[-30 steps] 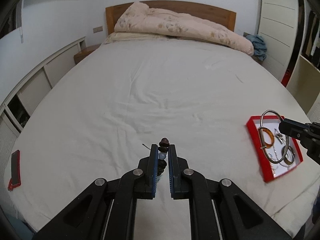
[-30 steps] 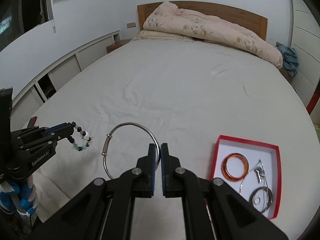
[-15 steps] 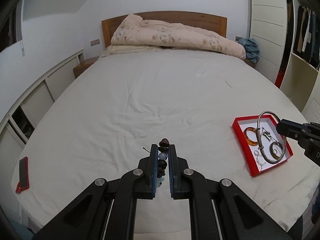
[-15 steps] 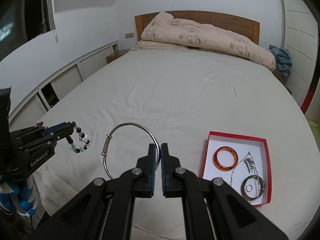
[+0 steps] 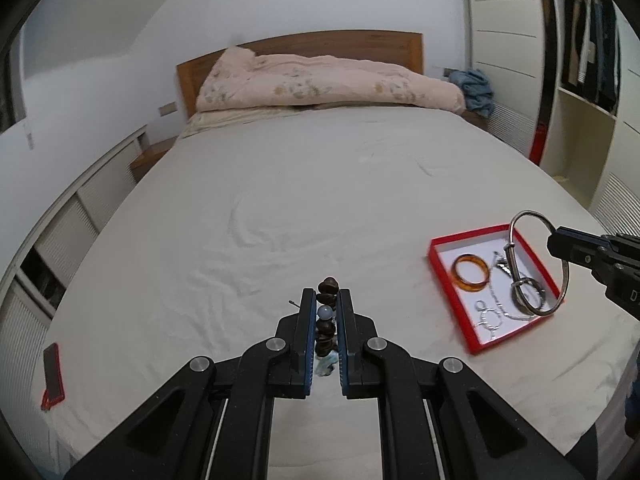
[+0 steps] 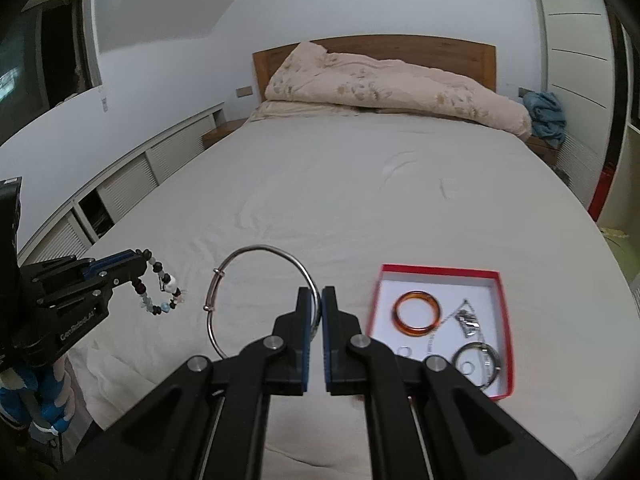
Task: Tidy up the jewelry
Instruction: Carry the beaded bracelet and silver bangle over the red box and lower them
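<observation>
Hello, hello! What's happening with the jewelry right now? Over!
Left tool shut on beads. Right tool shut on bangle. Red box on bed, nothing in the way.

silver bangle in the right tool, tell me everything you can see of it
The silver bangle is a thin, shiny metal hoop, seemingly wire, with a small sliding clasp or wrap on its left side. It is held in the air above the white bed sheet, standing roughly upright. The right tool is shut on its right edge; nothing else touches it. In the left wrist view it overlaps the red tray.
</observation>
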Motion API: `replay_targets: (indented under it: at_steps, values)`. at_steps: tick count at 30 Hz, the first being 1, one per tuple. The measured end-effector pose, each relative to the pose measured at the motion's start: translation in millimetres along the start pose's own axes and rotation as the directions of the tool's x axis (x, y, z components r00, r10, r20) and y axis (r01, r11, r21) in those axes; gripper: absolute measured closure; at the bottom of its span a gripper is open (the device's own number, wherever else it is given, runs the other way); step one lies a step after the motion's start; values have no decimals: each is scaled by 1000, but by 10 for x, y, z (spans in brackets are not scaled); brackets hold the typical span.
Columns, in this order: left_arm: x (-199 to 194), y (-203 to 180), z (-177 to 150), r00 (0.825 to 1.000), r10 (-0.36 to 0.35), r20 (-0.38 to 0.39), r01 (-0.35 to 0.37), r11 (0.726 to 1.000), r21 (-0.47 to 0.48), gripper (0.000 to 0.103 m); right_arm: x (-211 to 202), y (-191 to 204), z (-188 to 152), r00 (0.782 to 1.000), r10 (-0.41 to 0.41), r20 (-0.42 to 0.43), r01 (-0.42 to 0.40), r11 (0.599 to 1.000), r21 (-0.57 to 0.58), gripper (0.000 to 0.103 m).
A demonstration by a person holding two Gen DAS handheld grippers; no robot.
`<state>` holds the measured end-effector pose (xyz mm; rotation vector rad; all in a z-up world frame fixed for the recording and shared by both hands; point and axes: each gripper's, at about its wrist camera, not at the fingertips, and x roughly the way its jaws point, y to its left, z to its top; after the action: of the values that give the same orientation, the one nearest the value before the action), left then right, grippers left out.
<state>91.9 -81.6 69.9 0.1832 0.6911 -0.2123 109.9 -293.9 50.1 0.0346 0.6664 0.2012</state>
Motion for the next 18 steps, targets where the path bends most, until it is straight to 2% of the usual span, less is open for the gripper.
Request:
replay_targets:
  at_steps: [5, 10, 18]
  values:
    - [181, -418, 181, 998, -69, -14, 70, 996, 48, 93, -64, -422, -3, 998, -59, 0, 59, 998, 26, 99]
    - [498, -889, 309, 989, -139, -55, 144, 985, 97, 93, 35, -956, -89, 991, -125, -41, 128, 989, 73, 99]
    - [1196, -1724, 301, 959, -231, -164, 257, 952, 167, 93, 457, -1669, -349, 972, -184, -143, 202, 971, 126, 98]
